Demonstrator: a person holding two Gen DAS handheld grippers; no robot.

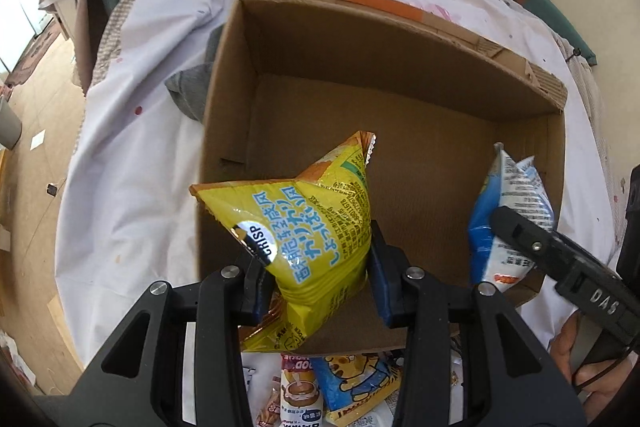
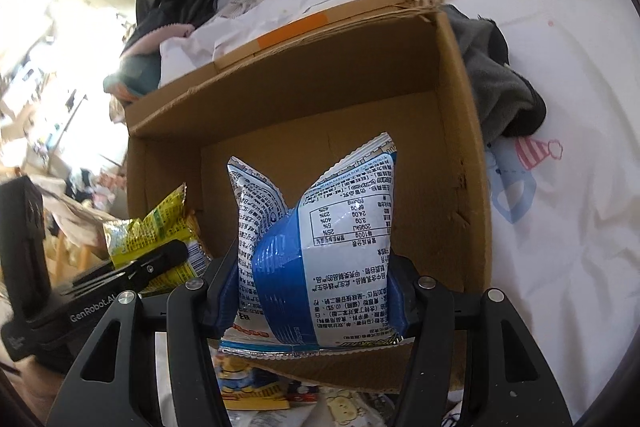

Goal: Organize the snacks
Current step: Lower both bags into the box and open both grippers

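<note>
Yellow foil crinkles between my left claw (image 1: 316,279), which is clamped on the yellow bag (image 1: 308,235) across its puffed middle, held over the near edge of the cardboard box (image 1: 400,47). My right claw (image 2: 316,291) pinches the blue and white bag (image 2: 320,235) the same way, above the box's bare floor. Both bags look light, air-filled and slick, with brittle chips inside, I'd guess, so I judge a gentle squeeze on the belly safer than a hard one; the crimped seams would be a firmer hold. More snack packets (image 1: 352,383) lie on the white sheet (image 1: 140,147) just below the box, waiting.
</note>
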